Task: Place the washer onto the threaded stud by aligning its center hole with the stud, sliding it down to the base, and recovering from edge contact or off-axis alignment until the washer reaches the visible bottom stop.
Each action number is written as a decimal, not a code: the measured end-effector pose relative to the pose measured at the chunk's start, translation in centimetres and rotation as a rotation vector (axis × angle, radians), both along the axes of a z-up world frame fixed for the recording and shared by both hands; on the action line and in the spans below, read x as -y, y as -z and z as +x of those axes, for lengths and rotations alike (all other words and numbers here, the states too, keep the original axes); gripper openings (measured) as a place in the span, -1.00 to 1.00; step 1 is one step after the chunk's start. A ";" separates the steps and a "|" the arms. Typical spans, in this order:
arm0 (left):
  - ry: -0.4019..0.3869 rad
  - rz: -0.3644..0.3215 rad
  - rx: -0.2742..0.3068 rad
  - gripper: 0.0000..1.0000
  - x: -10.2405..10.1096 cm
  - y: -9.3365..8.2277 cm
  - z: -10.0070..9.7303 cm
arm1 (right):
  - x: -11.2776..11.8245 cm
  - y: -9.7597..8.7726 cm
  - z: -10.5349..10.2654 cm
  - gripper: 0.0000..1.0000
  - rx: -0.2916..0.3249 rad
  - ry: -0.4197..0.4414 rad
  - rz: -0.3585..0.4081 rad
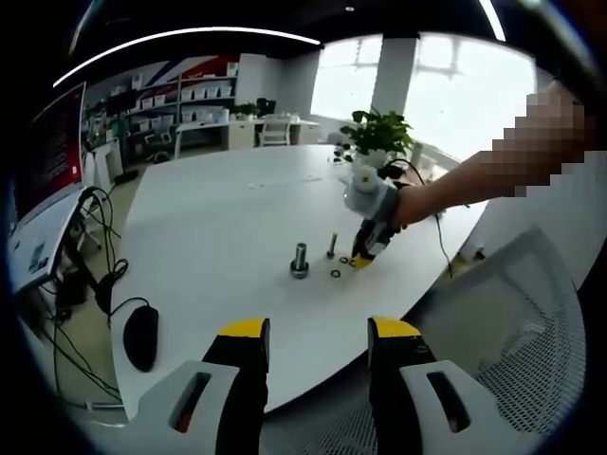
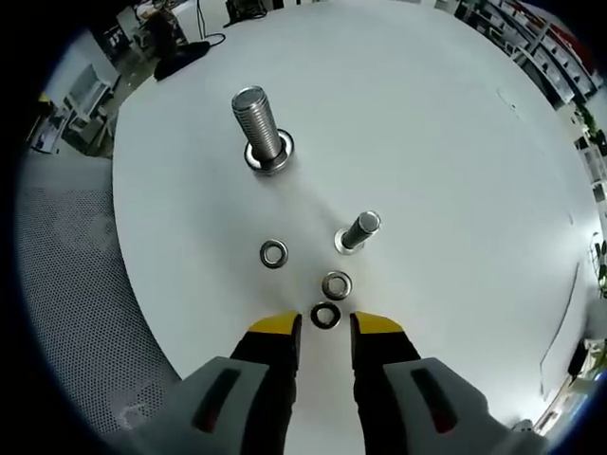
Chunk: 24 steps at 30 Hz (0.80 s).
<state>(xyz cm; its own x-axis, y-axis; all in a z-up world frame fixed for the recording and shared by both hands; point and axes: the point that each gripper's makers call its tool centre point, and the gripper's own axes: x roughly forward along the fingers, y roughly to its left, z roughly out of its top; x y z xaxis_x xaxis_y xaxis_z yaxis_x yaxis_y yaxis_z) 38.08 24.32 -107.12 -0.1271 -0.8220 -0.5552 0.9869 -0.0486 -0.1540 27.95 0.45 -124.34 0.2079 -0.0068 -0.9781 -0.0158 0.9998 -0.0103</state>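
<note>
Three washers: we count three loose on the white table [image 2: 455, 123], none on a stud yet.
Dark washer [image 2: 325, 316]: flat on the table, just ahead of the right gripper [image 2: 325, 330], in line with the gap between its yellow tips.
Silver washers: one [image 2: 336, 284] just beyond the dark one, another [image 2: 274, 253] off to its left.
Small stud [image 2: 358, 230]: upright, bare thread, near the washers; we'd take it as the likely target.
Large stud [image 2: 258, 125]: further off, a collar at its base, possibly a washer or its own head; we cannot tell.
Right gripper state: jaws spread, nothing held, tips low over the table.
Left gripper [image 1: 314, 334]: jaws apart, empty, held back off the table edge, well apart from the parts.
Progress: we judge it barely started; pick, align, slide to base all remain.
Clutter risk: the nearer silver washer sits almost touching the dark one, so a closing jaw may nudge it.
Around: black mouse [image 1: 140, 336] and cables at the table's far side, potted plant [image 1: 377, 133] behind, mesh chair [image 1: 531, 322] at the edge; none in the way.
</note>
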 end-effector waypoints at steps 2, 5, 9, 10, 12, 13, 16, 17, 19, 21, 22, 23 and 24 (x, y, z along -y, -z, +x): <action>0.002 0.000 -0.002 -0.21 0.0 0.0 0.0 | -0.3 -0.4 -0.3 -0.54 0.003 -0.002 -0.001; 0.004 0.001 -0.002 -0.21 0.0 -0.1 -0.2 | -0.2 -0.1 -0.3 -0.59 0.013 0.001 -0.003; 0.005 0.004 -0.001 -0.21 -0.1 0.0 -0.1 | -0.3 0.0 -0.3 -0.64 0.005 -0.041 -0.012; 0.005 0.003 -0.002 -0.21 0.0 0.0 -0.1 | -0.3 0.0 -0.2 -0.66 -0.001 -0.065 -0.017; 0.003 0.002 -0.003 -0.21 -0.1 -0.1 -0.1 | -0.9 -0.2 -0.4 -0.68 -0.010 -0.085 -0.026; 0.002 0.002 -0.002 -0.21 -0.1 -0.1 -0.1 | -0.6 0.1 -0.2 -0.68 -0.013 -0.094 -0.029; 0.002 0.000 -0.003 -0.21 -0.1 -0.1 -0.1 | -0.4 0.0 -0.3 -0.68 -0.010 -0.086 -0.018; 0.002 0.000 -0.003 -0.21 -0.1 -0.2 -0.1 | -0.3 0.1 0.0 -0.68 -0.009 -0.088 -0.016; 0.000 0.001 -0.004 -0.21 -0.1 -0.1 -0.1 | -0.4 0.2 -0.3 -0.68 -0.009 -0.094 -0.018; 0.000 0.000 -0.004 -0.21 -0.1 -0.2 -0.1 | -0.6 -0.2 -0.4 -0.69 -0.010 -0.099 -0.020; 0.000 0.000 -0.004 -0.21 -0.1 -0.2 -0.1 | -0.6 -0.3 -0.4 -0.69 -0.009 -0.096 -0.019; 0.001 0.001 -0.004 -0.21 -0.1 -0.2 -0.1 | -0.2 0.1 0.0 -0.69 -0.009 -0.096 -0.017; 0.001 0.001 -0.004 -0.21 -0.1 -0.2 -0.2 | 0.0 0.3 0.1 -0.70 -0.008 -0.084 -0.014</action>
<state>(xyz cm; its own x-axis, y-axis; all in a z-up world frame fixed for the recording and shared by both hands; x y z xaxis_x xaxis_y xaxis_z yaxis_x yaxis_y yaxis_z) 37.92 24.38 -106.93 -0.1300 -0.8212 -0.5556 0.9862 -0.0494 -0.1577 28.02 0.49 -124.60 0.2004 -0.0033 -0.9797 -0.1000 0.9947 -0.0238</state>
